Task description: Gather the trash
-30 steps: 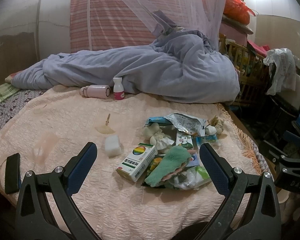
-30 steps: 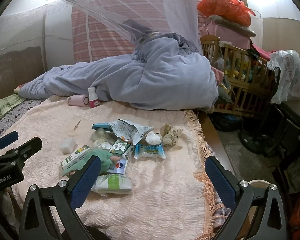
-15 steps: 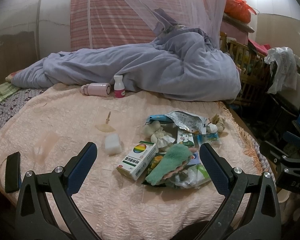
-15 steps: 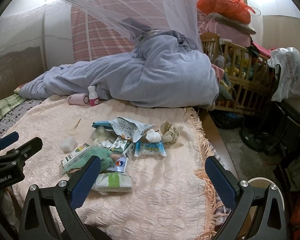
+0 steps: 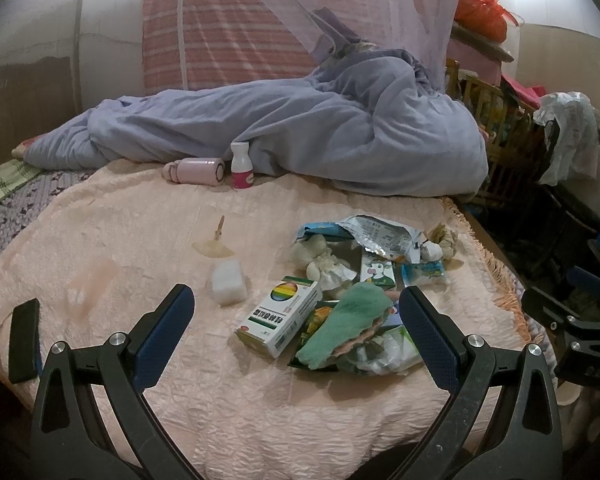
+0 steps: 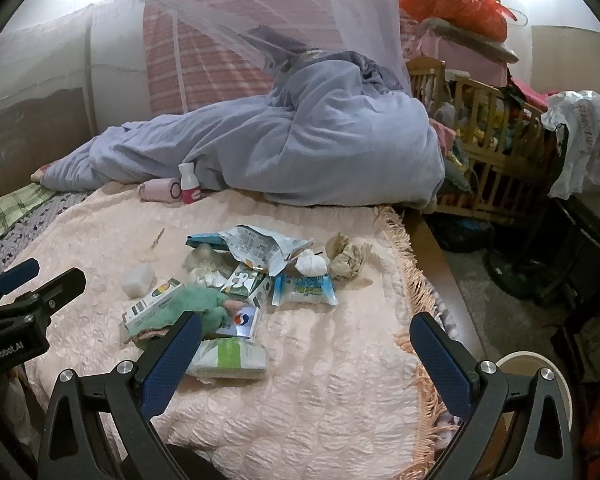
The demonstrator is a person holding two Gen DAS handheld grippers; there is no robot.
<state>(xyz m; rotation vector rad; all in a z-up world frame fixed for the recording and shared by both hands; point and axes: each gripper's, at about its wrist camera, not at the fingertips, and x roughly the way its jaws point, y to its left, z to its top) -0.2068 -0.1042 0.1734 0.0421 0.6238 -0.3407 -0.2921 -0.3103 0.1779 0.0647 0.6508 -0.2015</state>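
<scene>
1. Trash lies in a loose heap (image 5: pixel 352 280) on the peach bedspread (image 5: pixel 140 240), towards the bed's right edge, in front of your left gripper and ahead-left of your right one.
2. Your left gripper (image 5: pixel 296 320) hangs above the near part of the bedspread, fingers spread wide, holding nothing.
3. Your right gripper (image 6: pixel 306 354) is likewise spread wide and empty, low over the bedspread by its fringed edge.
4. In the heap, a white medicine box (image 5: pixel 278 322) with a rainbow circle lies touching a green cloth (image 5: pixel 346 324), which partly covers wrappers.
5. Behind them sit crumpled tissues (image 5: pixel 328 268), a torn silver foil packet (image 5: pixel 384 234) and a small blue-and-white sachet (image 6: pixel 305 288).
6. A white-and-green wipes pack (image 6: pixel 230 356) lies nearest you, just beside your right gripper's left finger.
7. A white block (image 5: pixel 228 286) rests left of the box, slightly apart.
8. Well behind, a pink bottle (image 5: pixel 196 170) lies on its side beside an upright white bottle (image 5: pixel 241 166), against a rumpled lavender duvet (image 5: pixel 300 128).
</scene>
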